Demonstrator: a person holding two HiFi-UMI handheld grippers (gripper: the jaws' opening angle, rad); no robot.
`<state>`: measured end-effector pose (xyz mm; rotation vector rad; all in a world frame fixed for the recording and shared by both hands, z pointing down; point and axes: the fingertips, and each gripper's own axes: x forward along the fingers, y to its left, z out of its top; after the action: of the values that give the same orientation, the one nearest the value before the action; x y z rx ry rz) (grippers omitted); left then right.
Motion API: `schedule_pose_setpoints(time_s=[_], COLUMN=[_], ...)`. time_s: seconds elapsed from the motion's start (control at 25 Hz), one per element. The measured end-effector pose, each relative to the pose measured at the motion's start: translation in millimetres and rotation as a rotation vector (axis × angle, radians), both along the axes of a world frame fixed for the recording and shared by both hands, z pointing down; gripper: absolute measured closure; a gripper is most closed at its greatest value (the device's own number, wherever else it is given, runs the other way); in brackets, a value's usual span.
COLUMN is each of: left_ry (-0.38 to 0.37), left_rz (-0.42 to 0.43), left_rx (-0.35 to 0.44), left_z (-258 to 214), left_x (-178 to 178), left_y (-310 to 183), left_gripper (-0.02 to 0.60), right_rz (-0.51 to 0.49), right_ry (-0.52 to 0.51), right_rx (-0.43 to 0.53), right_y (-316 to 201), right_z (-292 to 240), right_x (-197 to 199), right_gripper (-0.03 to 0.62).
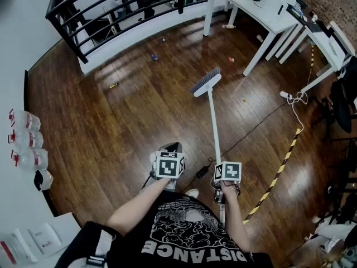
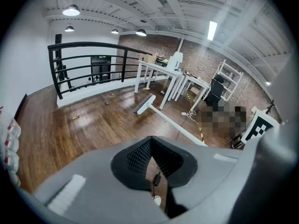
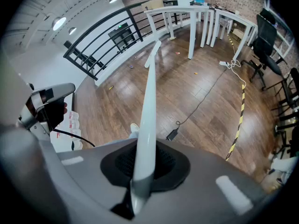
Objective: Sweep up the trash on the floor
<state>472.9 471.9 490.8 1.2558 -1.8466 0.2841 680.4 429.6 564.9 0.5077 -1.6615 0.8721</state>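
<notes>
A white broom with a long handle [image 1: 212,121] rests its bristle head [image 1: 205,82] on the wooden floor ahead of me. My right gripper [image 1: 218,167] is shut on the lower part of the handle [image 3: 148,106], which runs straight out between its jaws [image 3: 142,164]. My left gripper [image 1: 170,148] hovers beside it, shut with nothing in it [image 2: 150,160]. Small bits of trash lie scattered on the floor: a yellow piece [image 1: 113,86], a blue piece [image 1: 154,57], a red piece [image 1: 231,59] and a tiny one [image 1: 245,100].
White tables [image 1: 262,10] stand at the back right, and a black railing [image 1: 100,7] runs along the far edge. A power strip [image 1: 287,95] and its cable, a black adapter [image 1: 203,172] and yellow-black tape [image 1: 279,169] lie on the right. Water bottles [image 1: 25,141] line the left wall.
</notes>
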Motion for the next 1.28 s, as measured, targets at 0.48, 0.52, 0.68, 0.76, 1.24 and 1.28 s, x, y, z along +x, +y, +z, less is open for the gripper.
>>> schedule_pose_setpoints(time_s=[0.48, 0.52, 0.68, 0.76, 1.24, 1.28], left_ry=[0.034, 0.038, 0.056, 0.059, 0.03, 0.029], left_rz=[-0.097, -0.108, -0.155, -0.176, -0.292, -0.299], left_rx=[0.0, 0.001, 0.007, 0.014, 0.016, 0.021], left_z=[8, 9, 10, 8, -2, -4], left_x=[-154, -166, -215, -239, -338, -342], left_y=[5, 8, 19, 24, 60, 62], left_gripper=[0.576, 0.575, 0.577, 0.577, 0.576, 0.577], right_rz=[-0.114, -0.127, -0.18, -0.203, -0.393, -0.396], right_ry=[0.058, 0.063, 0.075, 0.074, 0.086, 0.08], right_rx=[-0.039, -0.041, -0.047, -0.054, 0.022, 0.022], right_y=[-2, -2, 2, 4, -20, -19], right_z=[2, 2, -2, -4, -27, -28], right_x=[-146, -159, -209, -234, -320, -324], right_gripper=[0.568, 0.568, 0.568, 0.568, 0.568, 0.568])
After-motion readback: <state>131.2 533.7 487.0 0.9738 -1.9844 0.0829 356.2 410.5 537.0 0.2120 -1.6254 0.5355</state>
